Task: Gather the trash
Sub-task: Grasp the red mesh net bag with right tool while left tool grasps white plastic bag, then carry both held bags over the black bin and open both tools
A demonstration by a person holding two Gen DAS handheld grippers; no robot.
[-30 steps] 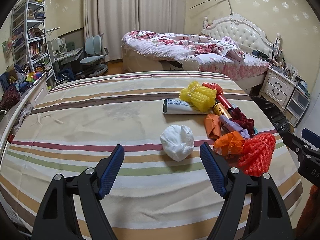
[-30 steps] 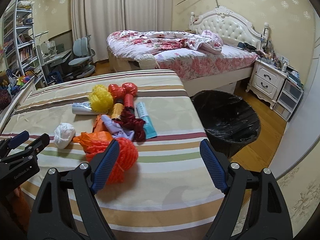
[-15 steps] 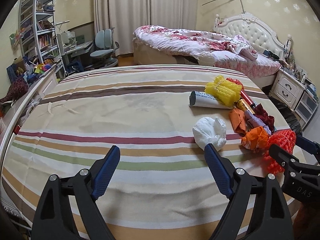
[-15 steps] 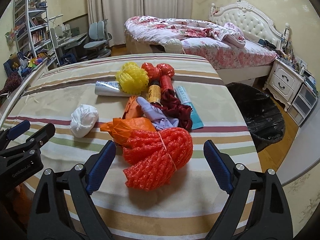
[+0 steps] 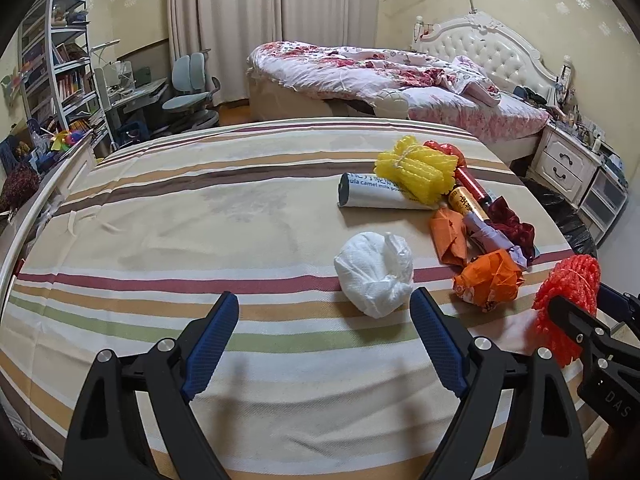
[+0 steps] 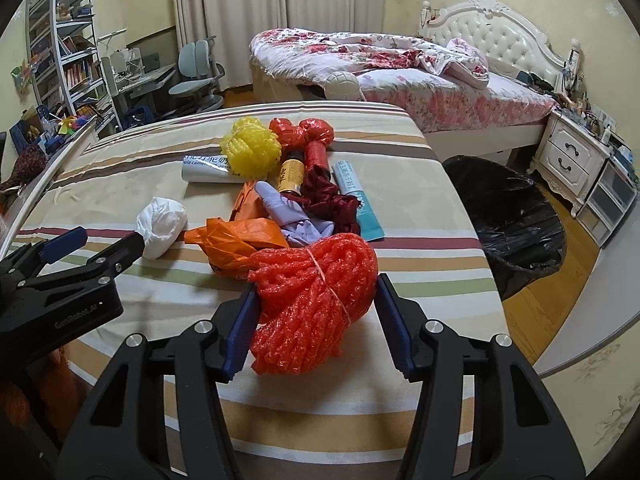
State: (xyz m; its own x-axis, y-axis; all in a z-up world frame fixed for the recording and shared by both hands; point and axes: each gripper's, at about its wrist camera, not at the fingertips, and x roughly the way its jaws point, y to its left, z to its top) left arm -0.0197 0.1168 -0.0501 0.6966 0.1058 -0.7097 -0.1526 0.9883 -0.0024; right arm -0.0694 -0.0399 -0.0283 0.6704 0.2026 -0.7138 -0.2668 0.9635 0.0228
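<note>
A red foam net bundle (image 6: pixel 316 280) lies at the near end of a trash pile on the striped table (image 6: pixel 360 420). My right gripper (image 6: pixel 316 286) straddles it with its jaws closing, and both blue pads touch the bundle's sides. The same bundle (image 5: pixel 568 280) shows at the far right of the left wrist view. My left gripper (image 5: pixel 324 300) stands open over the cloth, a white paper wad (image 5: pixel 374 272) just beyond its right fingertip and untouched. Behind lie an orange wrapper (image 6: pixel 236 244), a yellow foam net (image 6: pixel 250 152), a white tube (image 5: pixel 380 198) and a small bottle (image 6: pixel 290 172).
A bin with a black liner (image 6: pixel 516 216) stands on the floor right of the table. A teal tube (image 6: pixel 360 204), dark red cloth (image 6: pixel 328 200) and red bags (image 6: pixel 300 130) fill out the pile. A bed (image 5: pixel 380 76) and a nightstand (image 6: pixel 576 156) stand behind.
My right gripper swung left from over the table's edge onto the red foam net bundle and narrowed around it. The left gripper widened slightly and barely moved.
</note>
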